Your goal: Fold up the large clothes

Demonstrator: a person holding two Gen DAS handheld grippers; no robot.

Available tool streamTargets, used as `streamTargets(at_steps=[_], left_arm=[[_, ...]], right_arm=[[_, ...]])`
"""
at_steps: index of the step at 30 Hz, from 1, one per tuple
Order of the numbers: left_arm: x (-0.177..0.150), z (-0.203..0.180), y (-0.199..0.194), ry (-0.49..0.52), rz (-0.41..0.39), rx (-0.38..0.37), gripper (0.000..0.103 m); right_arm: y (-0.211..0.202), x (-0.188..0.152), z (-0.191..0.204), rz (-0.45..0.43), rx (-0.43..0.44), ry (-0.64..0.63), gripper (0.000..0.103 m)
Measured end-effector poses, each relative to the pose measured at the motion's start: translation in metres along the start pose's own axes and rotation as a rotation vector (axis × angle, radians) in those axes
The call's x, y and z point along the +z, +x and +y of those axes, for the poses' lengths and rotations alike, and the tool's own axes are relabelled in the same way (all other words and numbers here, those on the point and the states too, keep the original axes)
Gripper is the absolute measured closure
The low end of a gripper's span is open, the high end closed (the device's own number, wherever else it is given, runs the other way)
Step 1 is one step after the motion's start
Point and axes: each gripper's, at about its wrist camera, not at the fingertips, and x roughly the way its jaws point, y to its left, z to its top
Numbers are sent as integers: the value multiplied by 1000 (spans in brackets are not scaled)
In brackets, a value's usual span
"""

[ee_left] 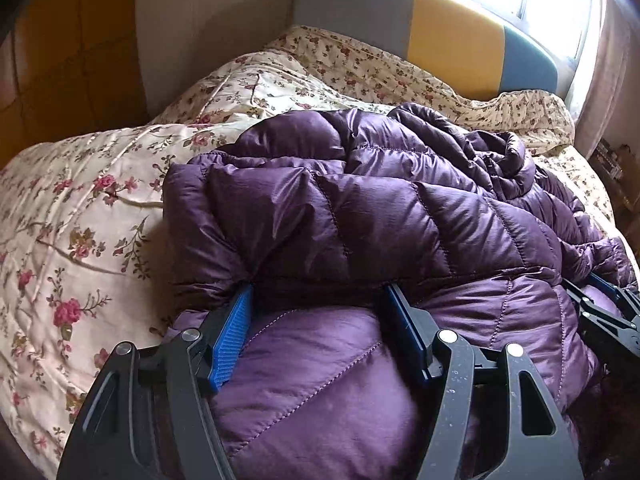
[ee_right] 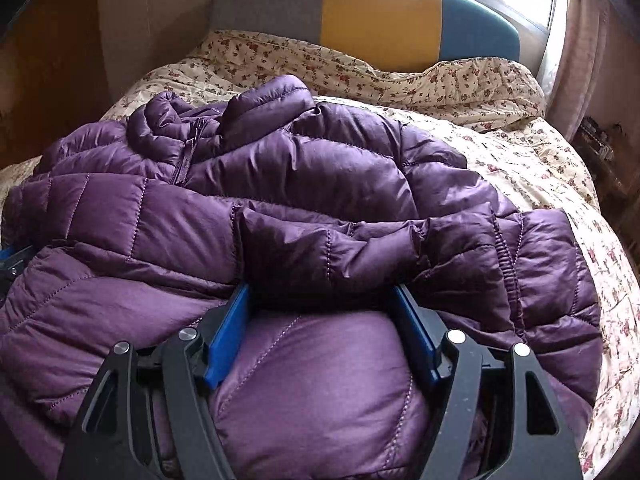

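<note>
Purple puffer jacket (ee_left: 360, 208) fabric is straddled at lower centre by spread-fingered left gripper (ee_left: 320, 300) and right gripper (ee_right: 320, 296); no grasp is seen.

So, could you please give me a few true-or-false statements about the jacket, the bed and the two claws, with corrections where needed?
1. The purple puffer jacket lies on a floral quilt. True.
2. Both claws are clear of the jacket. False: the left claw and the right claw each have padded fabric bulging between their spread blue fingers.
3. The headboard is grey, yellow and blue. True.
4. The jacket's zipper is fully undone. False: it looks closed near the collar.
5. A window sits behind the headboard. True.
</note>
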Motion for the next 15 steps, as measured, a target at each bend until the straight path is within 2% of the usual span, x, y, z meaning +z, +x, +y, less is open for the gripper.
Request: streamTargets(at_steps=[4, 8, 10, 15], left_arm=[[3, -4, -7, 10, 3, 19, 36], [-1, -9, -31, 19, -25, 42, 27], [-5, -9, -49, 18, -52, 32, 27], [-19, -3, -87, 15, -97, 8, 27]], right_arm=[[-3, 1, 1, 1, -5, -2, 33], [-7, 6, 1, 8, -24, -7, 29], [-11, 10, 1, 9, -49, -15, 16], [-38, 16, -5, 1, -20, 1, 8]])
